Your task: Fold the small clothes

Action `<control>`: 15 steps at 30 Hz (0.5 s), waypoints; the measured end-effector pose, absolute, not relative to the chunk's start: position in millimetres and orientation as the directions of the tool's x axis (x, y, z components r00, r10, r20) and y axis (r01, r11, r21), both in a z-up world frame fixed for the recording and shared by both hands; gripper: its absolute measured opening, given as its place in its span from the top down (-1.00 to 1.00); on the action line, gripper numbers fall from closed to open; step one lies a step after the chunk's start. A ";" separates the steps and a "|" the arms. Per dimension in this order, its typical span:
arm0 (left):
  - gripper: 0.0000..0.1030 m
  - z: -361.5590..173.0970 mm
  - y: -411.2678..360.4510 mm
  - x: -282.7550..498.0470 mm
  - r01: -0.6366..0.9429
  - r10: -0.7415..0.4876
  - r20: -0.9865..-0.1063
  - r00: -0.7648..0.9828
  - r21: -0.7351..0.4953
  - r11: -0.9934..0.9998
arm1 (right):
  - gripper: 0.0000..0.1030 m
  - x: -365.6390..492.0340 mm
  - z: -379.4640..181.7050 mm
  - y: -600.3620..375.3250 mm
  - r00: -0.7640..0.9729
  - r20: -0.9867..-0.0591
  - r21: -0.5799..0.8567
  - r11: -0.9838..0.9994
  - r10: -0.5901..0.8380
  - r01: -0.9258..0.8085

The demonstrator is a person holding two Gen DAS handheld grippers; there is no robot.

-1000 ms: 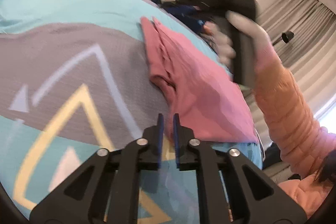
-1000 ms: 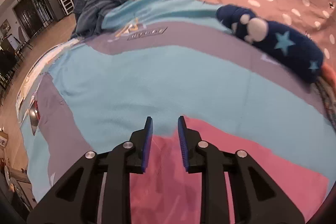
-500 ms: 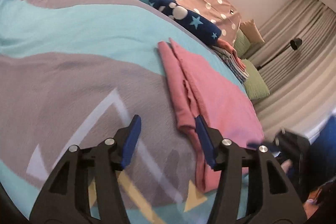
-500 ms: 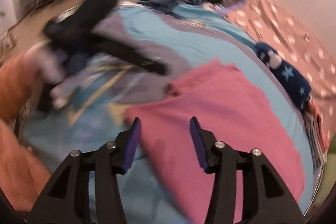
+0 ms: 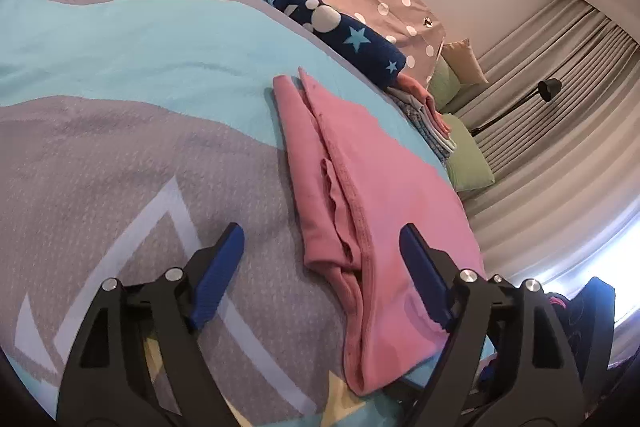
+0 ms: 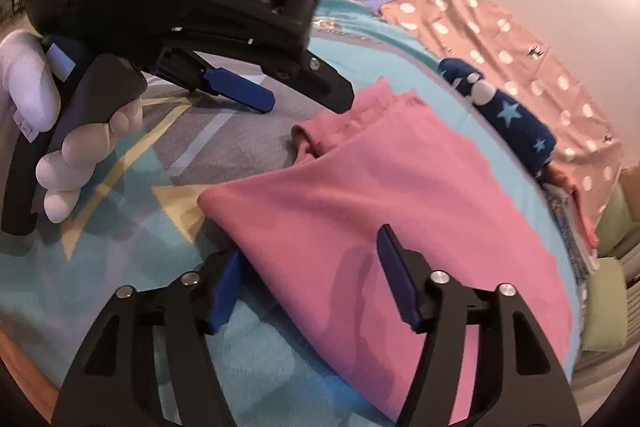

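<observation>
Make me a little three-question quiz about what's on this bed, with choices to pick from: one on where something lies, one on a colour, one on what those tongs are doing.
1. Where does the navy star-patterned roll lie relative to the pink garment?
A. Beyond it, toward the polka-dot cloth
B. On top of it
C. Under it

2. What colour are the pads on the tongs?
A. Red
B. Blue
C. Green

3. What are the left tongs doing with the pink garment?
A. Lifting it off the bed
B. Clamped shut on it
C. Spread apart, garment's near edge lying between them

Answers:
1 A: the roll sits farther up the bed, apart from the garment.
2 B: all visible pads are blue.
3 C: the jaws are opening, pads not pressing the cloth.
</observation>
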State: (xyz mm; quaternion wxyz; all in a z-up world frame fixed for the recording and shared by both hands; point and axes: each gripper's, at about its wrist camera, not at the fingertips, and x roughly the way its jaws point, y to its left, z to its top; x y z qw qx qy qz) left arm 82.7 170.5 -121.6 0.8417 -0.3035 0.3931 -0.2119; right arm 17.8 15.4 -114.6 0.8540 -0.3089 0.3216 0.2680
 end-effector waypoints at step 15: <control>-0.89 -121.0 156.7 109.5 0.190 -0.629 -0.531 0.568 -0.659 0.727 | -0.51 43.2 -118.5 4.5 0.564 -0.771 -0.177 0.753 0.294 -0.634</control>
